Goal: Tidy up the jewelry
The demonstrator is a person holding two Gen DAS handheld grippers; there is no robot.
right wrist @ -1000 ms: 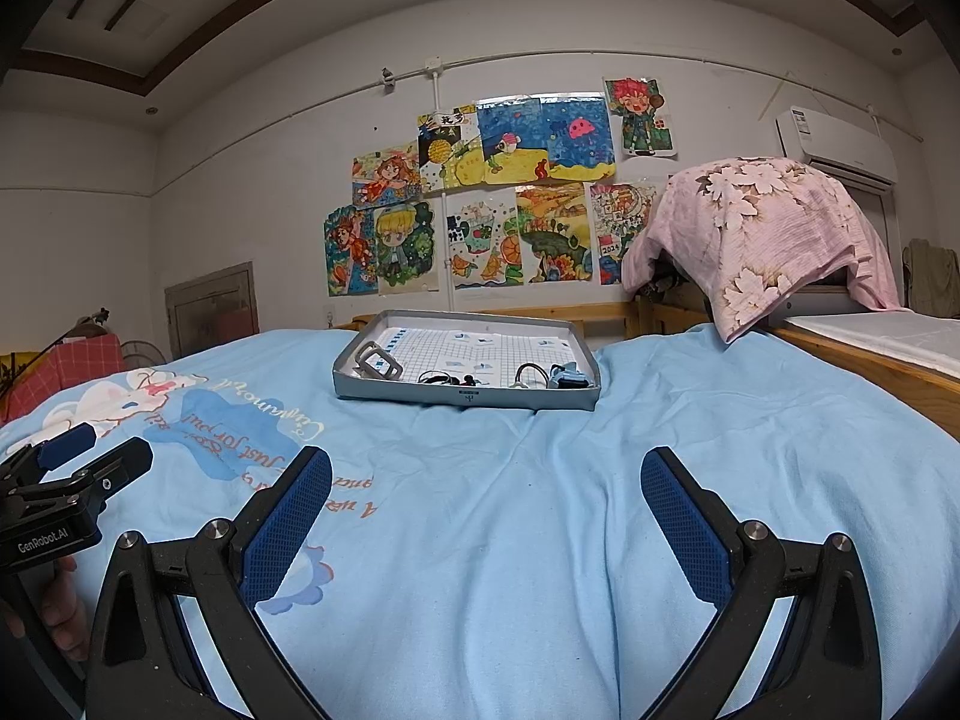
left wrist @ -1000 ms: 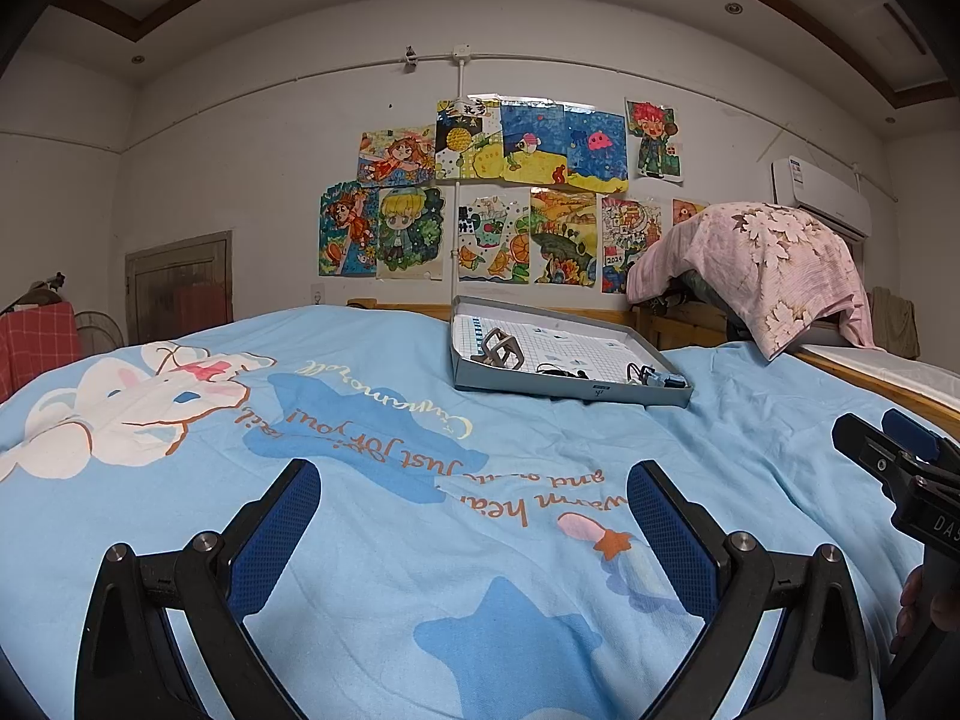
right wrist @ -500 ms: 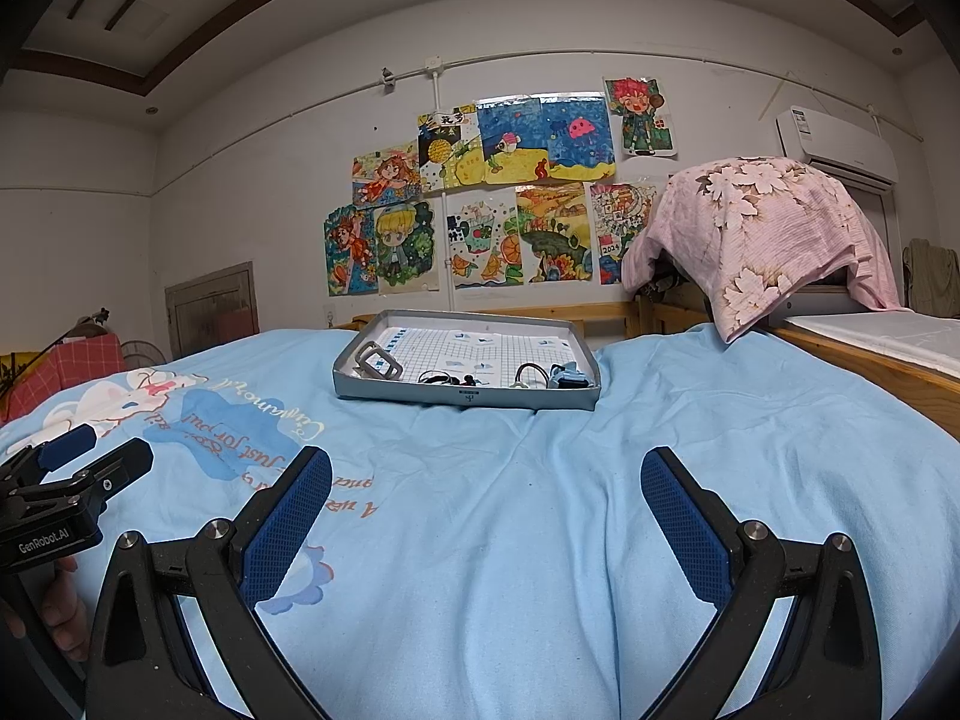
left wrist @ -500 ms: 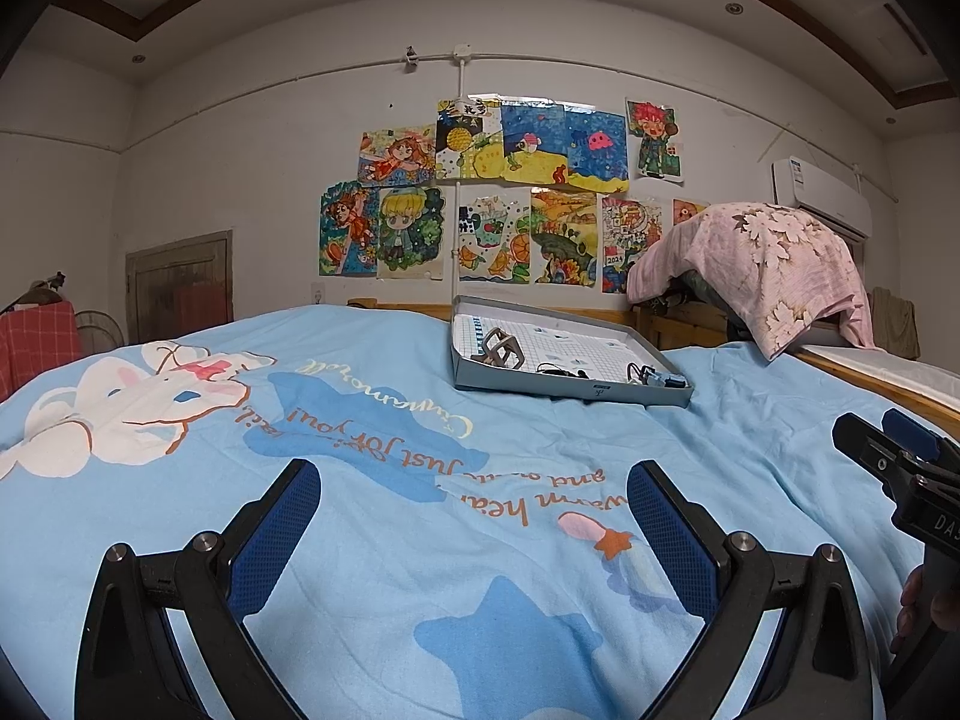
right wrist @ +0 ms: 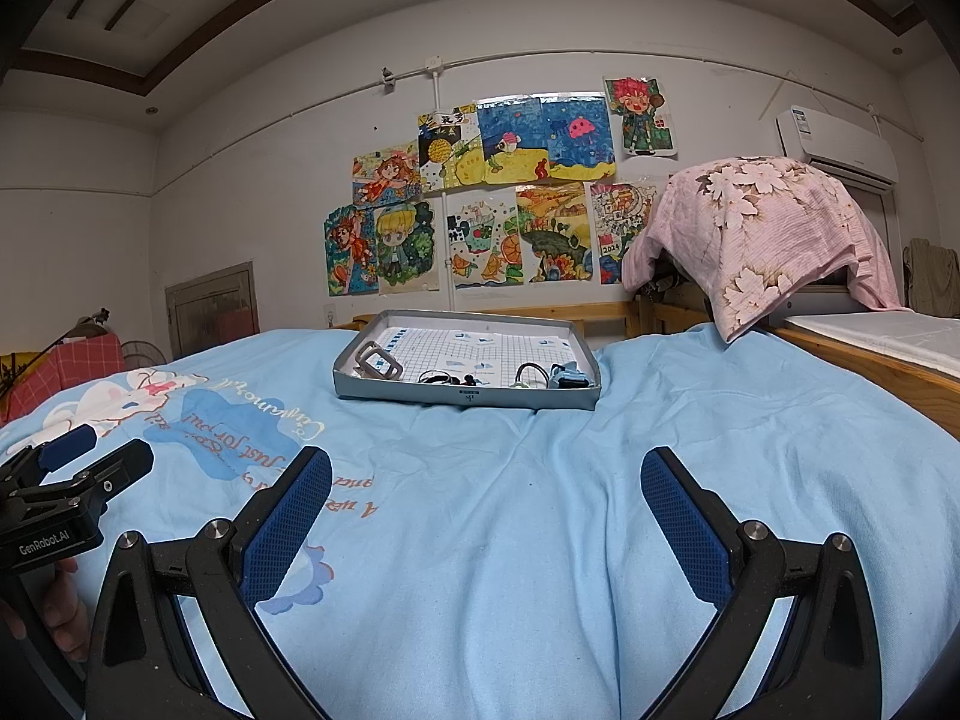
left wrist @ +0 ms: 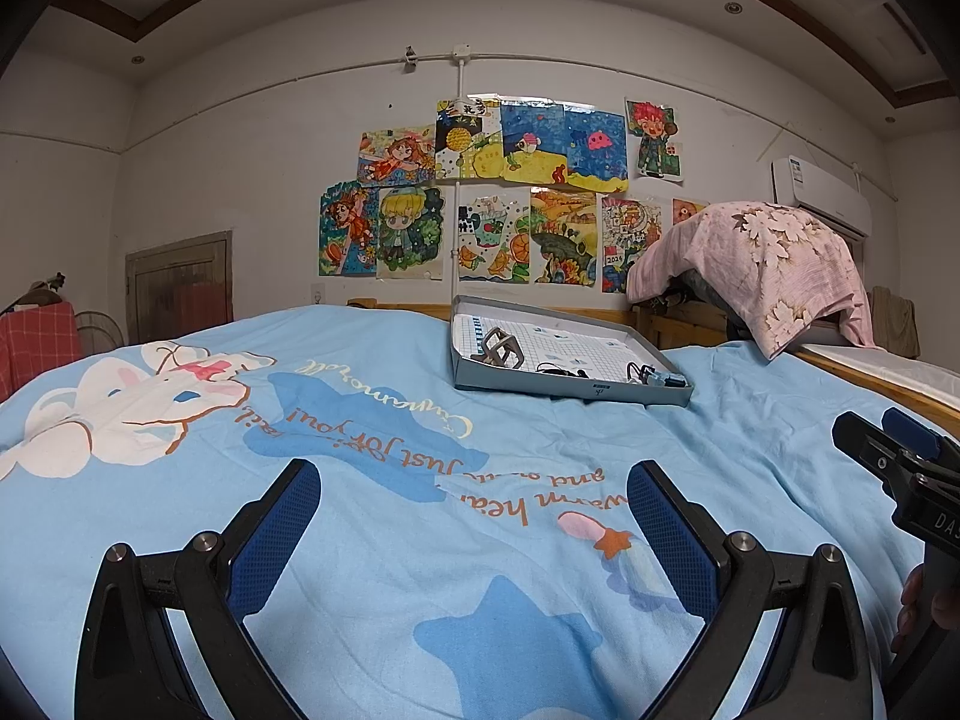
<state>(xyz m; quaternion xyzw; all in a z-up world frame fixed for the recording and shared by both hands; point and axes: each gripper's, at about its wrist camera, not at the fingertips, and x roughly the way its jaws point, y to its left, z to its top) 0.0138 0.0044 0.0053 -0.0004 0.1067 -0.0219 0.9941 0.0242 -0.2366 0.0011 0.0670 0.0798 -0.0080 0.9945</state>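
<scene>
Nearest the cameras, low over the blue bedspread (right wrist: 510, 540), the right gripper (right wrist: 486, 474) hangs with its two blue-padded fingers spread wide and nothing between them; the left gripper (left wrist: 474, 486) is held the same way, jaws wide apart and empty, over the printed lettering and star pattern of the same cover. Each tool shows at the edge of the other's view: the left one at the left edge of the right wrist view, with fingers of a hand (right wrist: 60, 612) wrapped on its handle, and the right one at the right edge of the left wrist view. Beyond both grippers, well apart from them and farther up the bedspread, lies a shallow grey tray (right wrist: 462, 396) lined with gridded paper. From the right gripper it sits nearly straight ahead; from the left gripper it sits ahead and somewhat to the right. Inside the tray, near its left end, rests a grey angular frame-like piece (right wrist: 378, 363); along its near wall lies a small dark tangle of jewelry (right wrist: 441, 378), too small to make out, and toward its right end a dark loop beside a pale blue piece (right wrist: 567, 378). Behind the tray runs a wooden rail, and to the tray's right a pink flowered cloth (right wrist: 756, 234) drapes over a heap. On the wall behind the tray hang colourful drawings (right wrist: 498, 198).
</scene>
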